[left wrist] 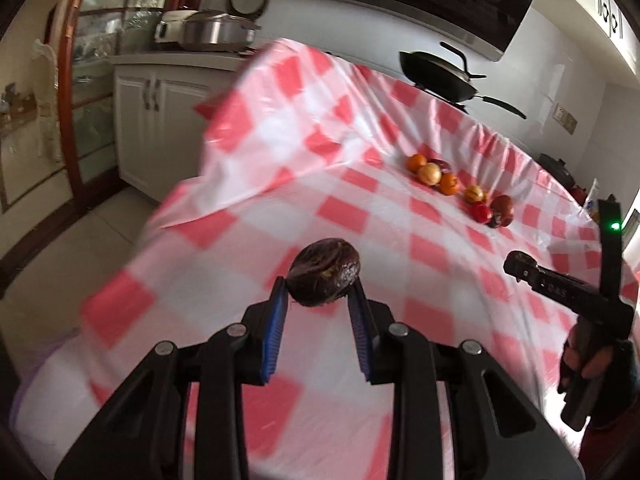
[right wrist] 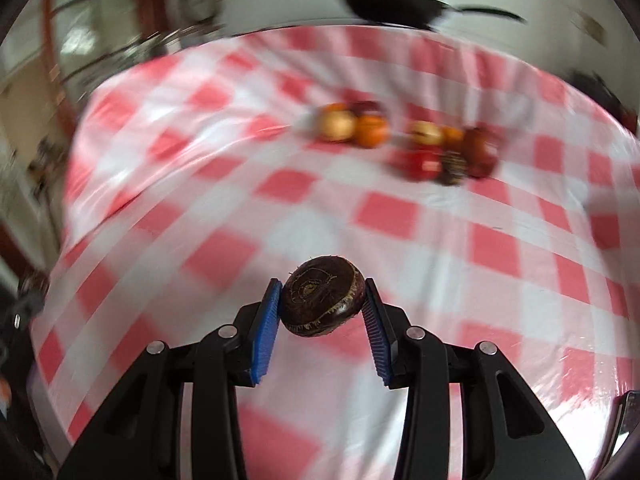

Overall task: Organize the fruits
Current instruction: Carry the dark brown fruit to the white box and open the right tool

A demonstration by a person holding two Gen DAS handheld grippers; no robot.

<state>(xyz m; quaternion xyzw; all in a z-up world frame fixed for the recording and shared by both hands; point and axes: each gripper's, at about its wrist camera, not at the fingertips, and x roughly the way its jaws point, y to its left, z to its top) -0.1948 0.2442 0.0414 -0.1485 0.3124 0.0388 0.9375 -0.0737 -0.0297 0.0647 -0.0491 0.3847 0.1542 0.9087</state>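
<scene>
My left gripper (left wrist: 320, 286) is shut on a dark brown water chestnut (left wrist: 325, 271) and holds it above the red-and-white checked tablecloth (left wrist: 400, 216). My right gripper (right wrist: 322, 294) is shut on a second dark brown water chestnut (right wrist: 323, 295), also above the cloth. The right gripper also shows at the right edge of the left wrist view (left wrist: 516, 266), held in a hand. A row of several fruits lies at the far side of the cloth: oranges (left wrist: 416, 162), yellow ones (left wrist: 430, 173) and red ones (left wrist: 481, 211). The same row (right wrist: 370, 130) is blurred in the right wrist view.
A black wok (left wrist: 440, 76) sits on the stove behind the table. A steel pot (left wrist: 218, 34) stands on a white cabinet at the back left. The cloth hangs over the table's left edge above the floor (left wrist: 80, 232).
</scene>
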